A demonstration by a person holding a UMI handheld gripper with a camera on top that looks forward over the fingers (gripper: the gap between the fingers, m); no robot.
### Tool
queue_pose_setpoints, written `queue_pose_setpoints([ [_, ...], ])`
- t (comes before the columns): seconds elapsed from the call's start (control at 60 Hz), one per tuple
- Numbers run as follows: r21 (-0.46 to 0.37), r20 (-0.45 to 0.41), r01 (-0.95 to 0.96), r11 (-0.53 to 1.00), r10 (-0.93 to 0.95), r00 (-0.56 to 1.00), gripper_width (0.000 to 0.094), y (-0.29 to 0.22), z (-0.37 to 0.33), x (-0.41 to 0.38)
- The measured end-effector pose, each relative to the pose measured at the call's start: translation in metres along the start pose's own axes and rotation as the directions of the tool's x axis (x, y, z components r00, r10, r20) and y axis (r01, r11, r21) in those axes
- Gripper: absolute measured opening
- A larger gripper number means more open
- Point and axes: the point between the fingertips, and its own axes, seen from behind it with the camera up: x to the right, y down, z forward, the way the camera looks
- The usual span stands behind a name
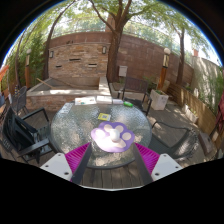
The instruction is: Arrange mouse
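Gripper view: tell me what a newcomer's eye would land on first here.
The eye goes first to the white mouse with purple markings, lying on the round glass table just ahead of the gripper, whose pink-padded fingers stand open on either side. Beyond it, a small yellow-green object sits near the table's middle. Behind everything rises a brick wall and a large tree.

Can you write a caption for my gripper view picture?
Open tool hovers over a white mouse on a round glass patio table.
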Motion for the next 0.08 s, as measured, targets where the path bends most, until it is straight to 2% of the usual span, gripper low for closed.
queue_pose_setpoints([
  [0.083, 0.001, 0.002, 0.005, 1.0, -0.005, 1.0, 0.0842, 0.0004, -0.0063, -0.0046],
])
